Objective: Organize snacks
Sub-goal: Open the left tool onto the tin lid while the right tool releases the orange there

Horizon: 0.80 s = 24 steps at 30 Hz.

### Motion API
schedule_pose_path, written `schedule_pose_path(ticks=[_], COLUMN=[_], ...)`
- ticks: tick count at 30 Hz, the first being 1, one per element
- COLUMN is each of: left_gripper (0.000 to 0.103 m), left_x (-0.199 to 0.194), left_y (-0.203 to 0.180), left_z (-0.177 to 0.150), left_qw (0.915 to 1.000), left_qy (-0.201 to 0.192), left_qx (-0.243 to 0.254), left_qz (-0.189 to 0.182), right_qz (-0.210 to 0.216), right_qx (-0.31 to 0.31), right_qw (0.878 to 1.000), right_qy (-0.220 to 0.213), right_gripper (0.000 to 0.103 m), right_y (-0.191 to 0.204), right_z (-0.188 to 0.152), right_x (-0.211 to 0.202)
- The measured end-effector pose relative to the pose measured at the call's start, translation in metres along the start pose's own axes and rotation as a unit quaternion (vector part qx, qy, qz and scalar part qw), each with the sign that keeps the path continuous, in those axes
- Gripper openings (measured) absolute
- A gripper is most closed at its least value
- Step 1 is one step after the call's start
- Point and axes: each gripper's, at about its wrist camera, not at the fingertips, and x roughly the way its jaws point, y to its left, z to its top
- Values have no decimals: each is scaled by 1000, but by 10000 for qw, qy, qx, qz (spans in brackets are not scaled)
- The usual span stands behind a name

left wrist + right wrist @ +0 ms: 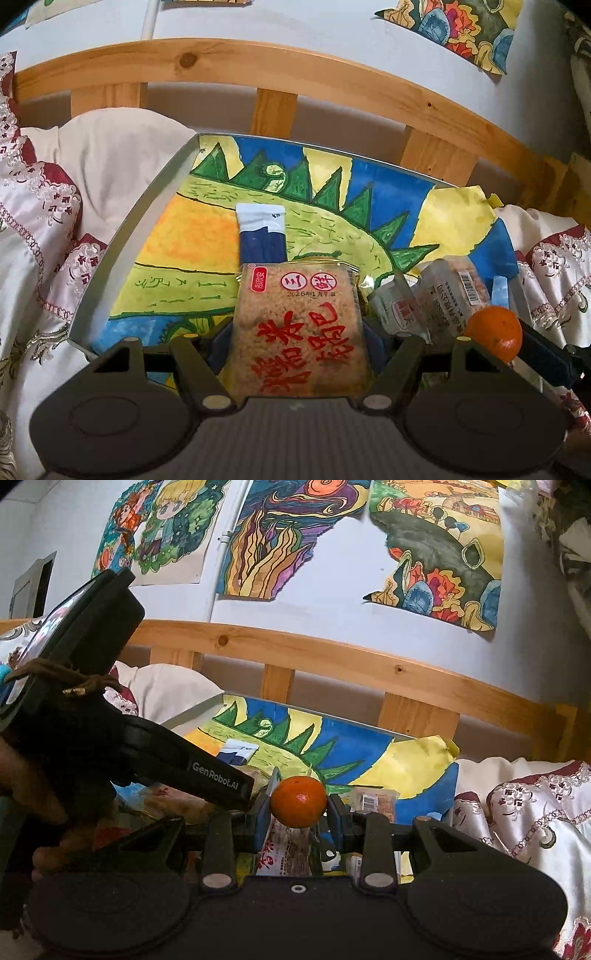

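Note:
A square packet of brown crisp with red characters (301, 328) sits between the blue pads of my left gripper (299, 334), which is shut on its two sides over the near end of the tray (147, 206). A small orange (298, 802) is pinched in my right gripper (300, 808), just right of the left one; it shows as the orange (495, 332) in the left wrist view. A blue and white sachet (261, 230) lies flat on the tray's painted paper lining. Clear snack packets (439, 295) lie at the tray's right side, below the orange.
The tray rests on a bed with embroidered white and red bedding (40, 221) on both sides. A wooden slatted headboard (273, 66) runs behind it. Paintings (436, 554) hang on the wall. A person's hand (44, 797) holds the left gripper's black housing (207, 775).

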Motion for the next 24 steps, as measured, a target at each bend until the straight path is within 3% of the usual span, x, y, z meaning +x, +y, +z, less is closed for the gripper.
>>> schedule_pose_path(ticks=[13,24], left_gripper=[75,85], left_x=[0,-23], left_y=[0,10], left_z=[0,6], left_qw=[10000,9996], left_qy=[28,-256], left_qx=[50,-117], left_qz=[-24,-73], right_qz=[-91,-173], right_qx=[-48,86], right_qw=[9999,9997], right_qy=[105,-131], right_gripper=[40,66], right_y=[0,-1], right_z=[-2,5], right_x=[3,-8])
